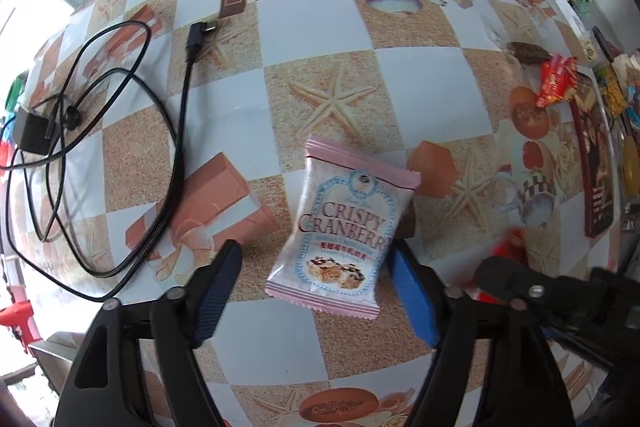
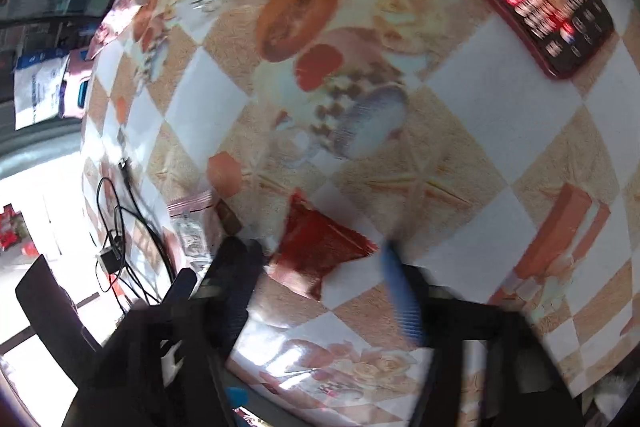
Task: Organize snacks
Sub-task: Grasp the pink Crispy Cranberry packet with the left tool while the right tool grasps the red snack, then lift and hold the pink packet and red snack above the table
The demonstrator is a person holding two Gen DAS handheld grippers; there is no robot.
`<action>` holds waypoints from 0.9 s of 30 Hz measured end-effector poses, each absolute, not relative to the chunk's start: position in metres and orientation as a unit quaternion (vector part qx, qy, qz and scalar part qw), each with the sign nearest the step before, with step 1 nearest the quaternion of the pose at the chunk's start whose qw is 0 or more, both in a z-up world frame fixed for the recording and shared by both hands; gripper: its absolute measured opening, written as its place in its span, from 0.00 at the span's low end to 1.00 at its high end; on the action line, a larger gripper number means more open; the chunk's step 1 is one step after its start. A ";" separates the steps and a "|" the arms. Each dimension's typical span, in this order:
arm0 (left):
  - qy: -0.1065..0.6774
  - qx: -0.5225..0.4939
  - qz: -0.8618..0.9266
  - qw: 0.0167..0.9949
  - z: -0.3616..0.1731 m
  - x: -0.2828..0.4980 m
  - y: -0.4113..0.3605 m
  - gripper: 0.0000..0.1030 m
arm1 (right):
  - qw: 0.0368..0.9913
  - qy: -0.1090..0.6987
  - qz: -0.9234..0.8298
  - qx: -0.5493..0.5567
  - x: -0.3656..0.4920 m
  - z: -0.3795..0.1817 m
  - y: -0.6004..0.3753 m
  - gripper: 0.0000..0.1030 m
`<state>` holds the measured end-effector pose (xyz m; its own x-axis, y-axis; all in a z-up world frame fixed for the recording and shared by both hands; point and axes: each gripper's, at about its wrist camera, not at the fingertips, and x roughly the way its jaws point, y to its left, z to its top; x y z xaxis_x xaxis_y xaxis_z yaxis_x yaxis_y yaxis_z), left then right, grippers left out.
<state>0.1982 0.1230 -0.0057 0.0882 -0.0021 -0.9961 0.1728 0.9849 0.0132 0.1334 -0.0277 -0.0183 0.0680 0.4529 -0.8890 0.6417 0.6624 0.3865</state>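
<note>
Left wrist — checkered tablecloth (image 1: 316, 27), cable (image 1: 176, 131)

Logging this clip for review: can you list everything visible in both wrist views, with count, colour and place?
Cranberry snack packet: one, pink and white, on the table between the left gripper's fingers.
Red snack packet: one, red, between the right gripper's fingers; blurred.
Red wrapped snacks: a small pile, red, far right of the table.
Brown snack bar: one, dark brown, beside that pile.
Small brown packet: one, brown, far side.
Tray: one, dark red rim, right edge.
Charger and cable: one, black, left side.
Tablecloth: checked tan and white.
Left gripper: black, blue pads, open.
Right gripper: black, blue pads; grip unclear.
</note>
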 end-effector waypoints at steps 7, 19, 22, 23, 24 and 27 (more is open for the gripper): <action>0.673 0.080 -0.074 0.731 0.000 0.182 0.124 0.48 | 0.614 0.703 -0.056 0.355 0.125 -0.020 -0.020 0.28; 0.707 0.054 -0.036 0.704 -0.005 0.051 0.163 0.49 | 0.639 0.754 0.042 0.148 0.050 -0.015 0.022 0.28; 0.718 0.045 -0.031 0.693 -0.008 0.021 0.170 0.49 | 0.636 0.761 0.059 0.112 0.029 -0.016 0.031 0.28; 0.721 0.042 -0.029 0.691 -0.008 0.015 0.171 0.49 | 0.635 0.763 0.063 0.105 0.023 -0.016 0.033 0.28; 0.721 0.040 -0.028 0.691 -0.009 0.010 0.171 0.49 | 0.633 0.766 0.067 0.095 0.015 -0.017 0.034 0.28; 0.718 0.044 -0.028 0.694 -0.010 0.007 0.173 0.51 | 0.636 0.765 0.076 0.060 0.000 -0.016 0.037 0.28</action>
